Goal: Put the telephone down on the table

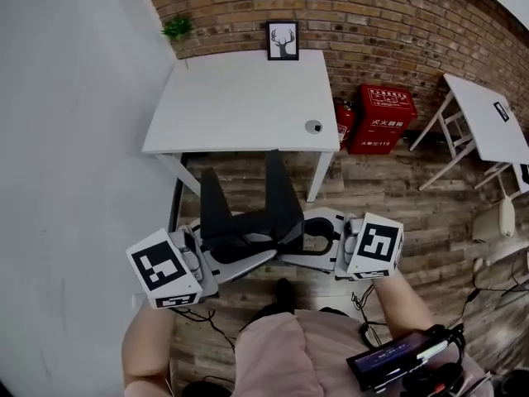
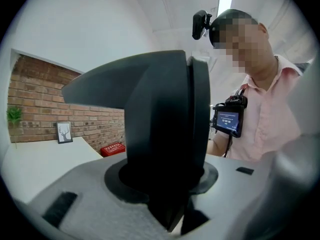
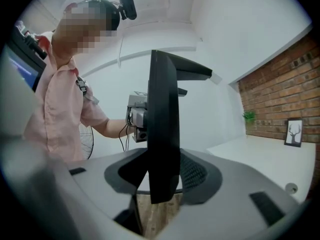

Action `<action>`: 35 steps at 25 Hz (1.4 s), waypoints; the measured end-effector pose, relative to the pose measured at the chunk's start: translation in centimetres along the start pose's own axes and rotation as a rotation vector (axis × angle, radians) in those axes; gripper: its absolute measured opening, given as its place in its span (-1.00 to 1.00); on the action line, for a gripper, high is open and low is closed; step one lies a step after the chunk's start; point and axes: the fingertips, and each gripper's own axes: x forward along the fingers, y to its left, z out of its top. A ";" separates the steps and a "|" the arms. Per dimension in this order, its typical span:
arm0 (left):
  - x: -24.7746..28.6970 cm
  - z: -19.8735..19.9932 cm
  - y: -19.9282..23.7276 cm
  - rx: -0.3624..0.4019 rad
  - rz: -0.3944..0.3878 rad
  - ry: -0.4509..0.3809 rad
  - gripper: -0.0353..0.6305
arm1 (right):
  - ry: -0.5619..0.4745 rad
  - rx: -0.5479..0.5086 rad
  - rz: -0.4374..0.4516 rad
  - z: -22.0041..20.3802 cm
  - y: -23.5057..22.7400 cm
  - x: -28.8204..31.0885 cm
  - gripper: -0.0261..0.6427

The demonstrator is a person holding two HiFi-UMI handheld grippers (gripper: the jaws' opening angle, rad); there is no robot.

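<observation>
A black, angular telephone [image 1: 252, 222] hangs in front of me above the wooden floor, short of the white table [image 1: 248, 98]. My left gripper [image 1: 219, 251] comes in from the left and is shut on it. My right gripper [image 1: 310, 238] comes in from the right and is also shut on it. In the left gripper view the telephone [image 2: 165, 124] fills the middle, seated between the grey jaws of that gripper [image 2: 165, 194]. The right gripper view shows the telephone [image 3: 162, 134] edge-on as a thin black slab between the jaws of that gripper [image 3: 160, 184].
On the table stand a framed deer picture [image 1: 283, 40], a small plant [image 1: 177, 28] and a small round thing [image 1: 313, 126] near its right front corner. A red extinguisher box [image 1: 384, 118] sits by the brick wall. A second white table [image 1: 488, 122] stands at right.
</observation>
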 end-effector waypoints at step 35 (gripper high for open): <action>6.5 -0.9 27.1 -0.127 -0.097 0.056 -0.40 | -0.019 0.172 -0.052 -2.5 -26.9 2.3 -0.38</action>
